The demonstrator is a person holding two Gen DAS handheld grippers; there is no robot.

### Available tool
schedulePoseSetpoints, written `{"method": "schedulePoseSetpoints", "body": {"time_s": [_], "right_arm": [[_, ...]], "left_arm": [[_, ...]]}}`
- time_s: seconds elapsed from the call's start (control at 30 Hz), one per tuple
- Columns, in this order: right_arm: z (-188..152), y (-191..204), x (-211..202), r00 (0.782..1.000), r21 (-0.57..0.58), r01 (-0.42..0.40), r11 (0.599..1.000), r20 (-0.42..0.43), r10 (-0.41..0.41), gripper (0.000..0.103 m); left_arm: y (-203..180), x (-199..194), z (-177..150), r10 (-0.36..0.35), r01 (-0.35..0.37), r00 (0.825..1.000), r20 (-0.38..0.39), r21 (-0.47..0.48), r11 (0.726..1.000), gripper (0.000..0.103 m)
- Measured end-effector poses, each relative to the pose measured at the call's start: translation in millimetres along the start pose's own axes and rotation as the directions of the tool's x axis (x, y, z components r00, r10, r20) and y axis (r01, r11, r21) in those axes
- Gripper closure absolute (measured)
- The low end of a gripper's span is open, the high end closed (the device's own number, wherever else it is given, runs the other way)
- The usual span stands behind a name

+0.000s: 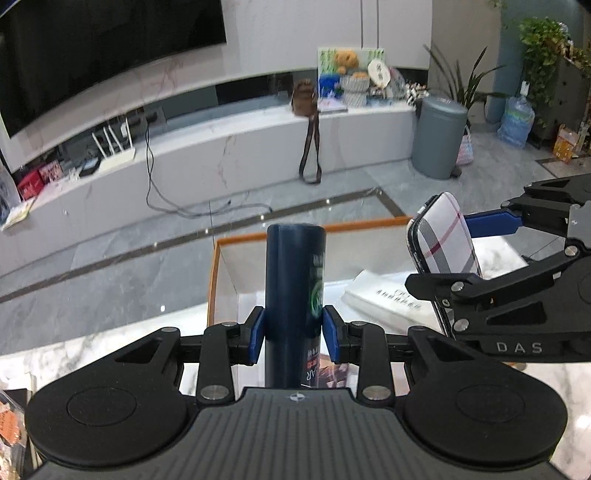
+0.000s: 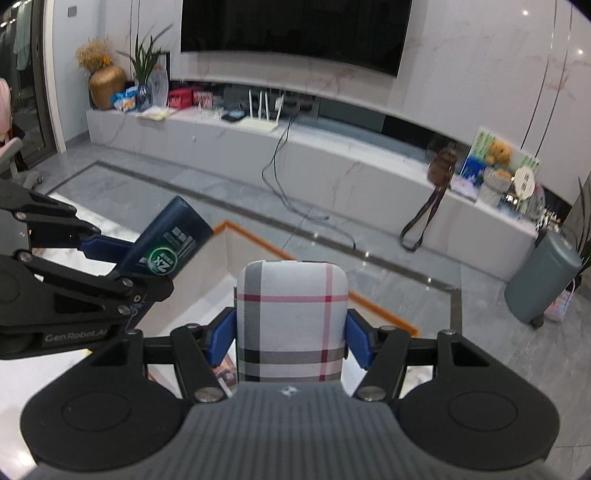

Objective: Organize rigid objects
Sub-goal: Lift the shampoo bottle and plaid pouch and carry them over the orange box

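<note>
Looking at your left gripper [image 1: 294, 334], it's clamped tight on the dark blue tube [image 1: 293, 280], which stands upright between the pads. Your right gripper [image 2: 291, 341] is gripping the plaid phone [image 2: 291, 317] by its edges, both above the orange-rimmed box [image 1: 221, 266].

A large dark television [image 2: 295, 29] hangs on a pale marble-veined wall [image 2: 480, 74]. Below it runs a long white marble console [image 2: 332, 162]. Beside the console's end stands a grey bin [image 1: 437, 136]. Grey tiled floor [image 1: 92, 258].
</note>
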State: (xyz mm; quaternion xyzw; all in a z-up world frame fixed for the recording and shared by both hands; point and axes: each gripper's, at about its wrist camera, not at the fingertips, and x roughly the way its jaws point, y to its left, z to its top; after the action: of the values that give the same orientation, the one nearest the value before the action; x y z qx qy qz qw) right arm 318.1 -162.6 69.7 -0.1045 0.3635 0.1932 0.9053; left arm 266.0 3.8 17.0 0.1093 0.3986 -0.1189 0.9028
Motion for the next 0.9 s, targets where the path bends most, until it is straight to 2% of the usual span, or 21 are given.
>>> {"method": "schedulePoseSetpoints", "body": {"time_s": [0.4, 0.53, 0.67, 0.8, 0.9], "right_arm": [[-2, 11, 78, 0.994, 0.0, -0.033, 0.999, -0.102, 0.033, 0.04], [-2, 16, 97, 0.99, -0.001, -0.048, 0.999, -0.131, 0.048, 0.041], [-3, 21, 114, 0.986, -0.009, -0.062, 0.998, -0.155, 0.06, 0.041], [-6, 25, 129, 0.978, -0.019, -0.079, 0.997, -0.195, 0.074, 0.041], [-9, 26, 140, 0.97, -0.019, -0.089, 0.996, -0.228, 0.082, 0.041]], "left_arm": [[13, 52, 6, 0.025, -0.024, 0.995, -0.095, 0.011, 1.0, 0.067], [13, 63, 7, 0.042, -0.036, 0.99, -0.137, 0.042, 0.998, 0.067], [8, 80, 9, 0.1, -0.079, 0.978, -0.184, 0.116, 0.99, 0.067], [2, 99, 6, 0.105, -0.069, 0.964, -0.246, 0.152, 0.986, 0.067], [-2, 105, 8, 0.111, -0.069, 0.963, -0.245, 0.174, 0.982, 0.067]]}}
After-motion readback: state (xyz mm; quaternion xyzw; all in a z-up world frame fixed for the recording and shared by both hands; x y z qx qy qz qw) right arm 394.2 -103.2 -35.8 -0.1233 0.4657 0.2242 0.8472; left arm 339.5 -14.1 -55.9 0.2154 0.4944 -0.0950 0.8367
